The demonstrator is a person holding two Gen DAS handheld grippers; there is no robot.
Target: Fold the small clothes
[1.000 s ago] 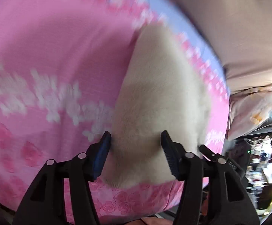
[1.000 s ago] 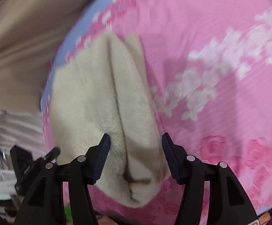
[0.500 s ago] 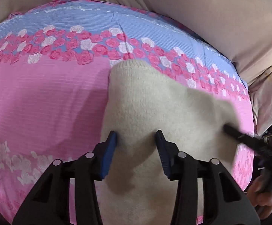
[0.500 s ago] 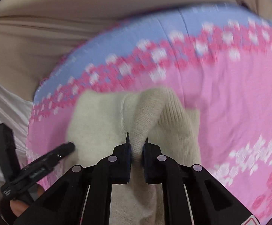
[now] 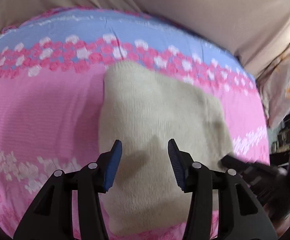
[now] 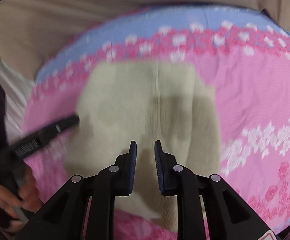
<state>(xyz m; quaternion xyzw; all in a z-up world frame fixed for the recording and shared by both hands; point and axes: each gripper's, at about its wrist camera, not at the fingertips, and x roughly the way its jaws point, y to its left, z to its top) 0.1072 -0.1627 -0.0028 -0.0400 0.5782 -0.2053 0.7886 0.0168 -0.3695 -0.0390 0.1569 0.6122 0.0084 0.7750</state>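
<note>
The right tool (image 6: 145, 156) hangs over the cream knit garment (image 6: 149, 108), its jaws narrowly apart and opening, nothing pinched between them. The left tool (image 5: 145, 160) stands wider, also opening, empty. The garment lies as a compact rectangle on the pink floral bedspread (image 5: 40, 104), seemingly folded; perhaps smoothing remains.

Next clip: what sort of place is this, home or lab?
Most likely a home, probably a bedroom. The cream knitted garment lies on a pink and blue floral bedsheet, a patterned pillow sits at its edge, and beige fabric lies behind.
</note>
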